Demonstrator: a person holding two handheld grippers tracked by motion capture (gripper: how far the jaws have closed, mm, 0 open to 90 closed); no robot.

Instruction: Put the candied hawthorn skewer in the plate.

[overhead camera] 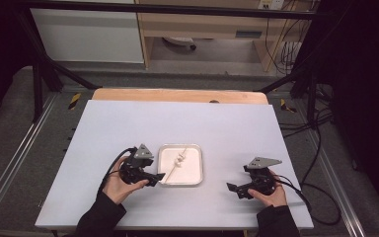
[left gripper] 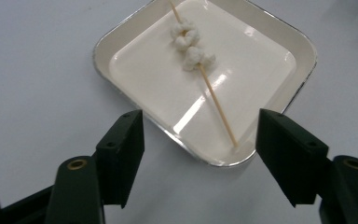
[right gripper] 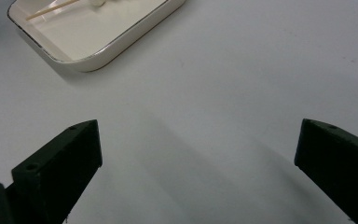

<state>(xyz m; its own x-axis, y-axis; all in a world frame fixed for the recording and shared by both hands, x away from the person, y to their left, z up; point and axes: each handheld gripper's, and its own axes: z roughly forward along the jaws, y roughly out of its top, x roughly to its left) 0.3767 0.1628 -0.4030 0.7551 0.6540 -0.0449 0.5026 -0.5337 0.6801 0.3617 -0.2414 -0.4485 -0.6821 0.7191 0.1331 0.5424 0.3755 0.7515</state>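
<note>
A thin wooden skewer (overhead camera: 173, 168) lies slantwise in a small white tray (overhead camera: 201, 165) at the middle of the table. A few white puffy pieces (overhead camera: 180, 159) are threaded on it. In the left gripper view the skewer (left gripper: 216, 107) runs from the pieces (left gripper: 191, 44) down to the tray's near corner (left gripper: 303, 42). My left gripper (overhead camera: 155, 178) hovers at the tray's left edge, open (left gripper: 200, 123), with nothing pressed between its pads. My right gripper (overhead camera: 233, 189) rests right of the tray, wide open (right gripper: 199, 133) over bare table; its view catches the tray (right gripper: 98, 60) and skewer tip (right gripper: 51, 9).
The white table top (overhead camera: 177, 123) has a wooden strip (overhead camera: 177, 95) along its far edge. Black frame posts (overhead camera: 37, 84) stand at the far corners. Cables (overhead camera: 321, 163) trail off the right side.
</note>
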